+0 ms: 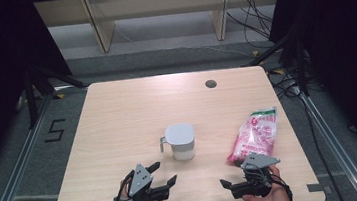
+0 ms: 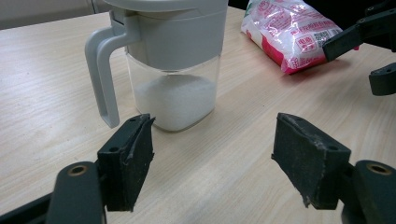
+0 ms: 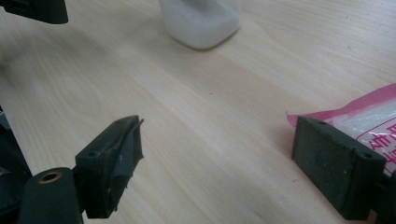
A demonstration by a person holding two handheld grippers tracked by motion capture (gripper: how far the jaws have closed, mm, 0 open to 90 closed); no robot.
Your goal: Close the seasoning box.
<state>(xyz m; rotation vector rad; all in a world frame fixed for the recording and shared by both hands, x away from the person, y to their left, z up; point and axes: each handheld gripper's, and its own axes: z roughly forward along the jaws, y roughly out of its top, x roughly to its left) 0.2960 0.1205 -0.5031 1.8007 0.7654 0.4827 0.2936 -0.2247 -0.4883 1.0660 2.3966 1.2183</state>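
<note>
- Pale wood counter (image 1: pixel 118 117) carries two items: lidded jug (image 1: pixel 180 141) at centre, pink-and-white bag (image 1: pixel 254 135) to its right, the two well apart.
- Jug: clear lower body w/ white granules (image 2: pixel 175 100) filling the bottom part, grey lid on, handle (image 2: pixel 100 70) toward person's left. Upright, untouched. Judged: handle side faces the left gripper (image 1: pixel 161 175), so that unit is placed for a handle or body grab.
- Bag: lies flat, sealed as far as can be seen, long axis running away from the person. Near end just beside the right gripper (image 1: pixel 224 183), so a short reach suffices.
- Left gripper: fingers (image 2: pixel 128 161) spread wide, nothing between them, aimed at jug base from near counter edge, apart from the jug.
- Right gripper: fingers (image 3: pixel 109 163) also spread wide, empty; one finger sits just in front of bag corner (image 3: pixel 369 116), contact cannot be told.
- Both units held low, near front edge, one per hand.
- Assessment: start posture, each unit paired w/ its nearest item; probable job is bag contents into jug. Lid removal req'd first.
</note>
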